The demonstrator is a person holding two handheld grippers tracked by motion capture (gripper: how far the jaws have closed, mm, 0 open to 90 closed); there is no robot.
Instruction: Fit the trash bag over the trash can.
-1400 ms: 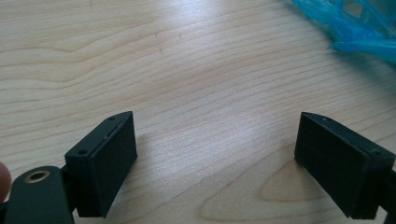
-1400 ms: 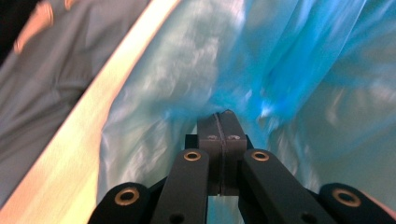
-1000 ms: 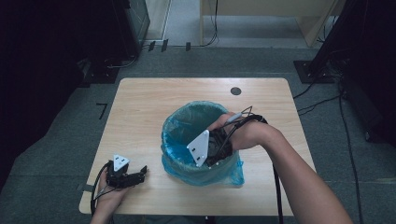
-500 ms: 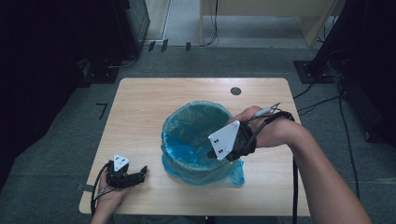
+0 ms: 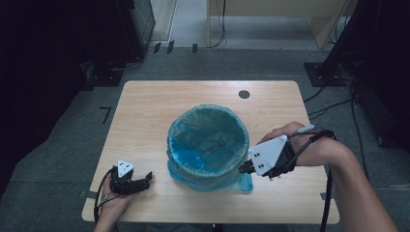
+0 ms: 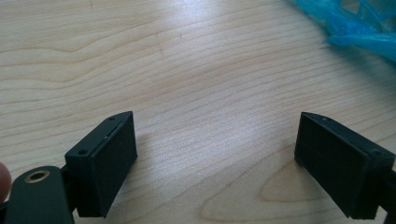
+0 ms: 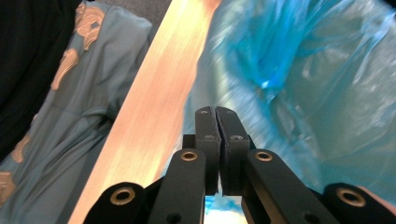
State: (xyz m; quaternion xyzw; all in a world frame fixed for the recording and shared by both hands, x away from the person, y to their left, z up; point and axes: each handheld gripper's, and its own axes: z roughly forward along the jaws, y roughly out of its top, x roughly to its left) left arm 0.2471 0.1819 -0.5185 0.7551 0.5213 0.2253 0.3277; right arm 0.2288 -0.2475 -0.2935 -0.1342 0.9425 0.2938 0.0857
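Observation:
A round bin lined with a blue plastic bag (image 5: 208, 145) stands in the middle of the wooden table (image 5: 159, 111). My right gripper (image 5: 241, 169) is held beside the bin's front-right side, pointing at the bag. In the right gripper view its jaws (image 7: 217, 112) are pressed together with nothing seen between the tips, and blue bag film (image 7: 303, 93) lies just beyond them. My left gripper (image 5: 147, 180) rests on the table's front left corner. It is open (image 6: 215, 158) over bare wood, with a bit of the bag (image 6: 359, 28) at the far right.
A small dark round spot (image 5: 244, 94) sits near the table's back edge. Bag plastic bunches on the table at the bin's front right foot (image 5: 241, 182). Cables and dark stands lie on the floor around the table. The person's blue patterned clothing (image 7: 60, 93) hangs below the table edge.
My right gripper has come out from over the bin's inside and moved right and toward the front, to outside the rim. The left gripper has stayed put.

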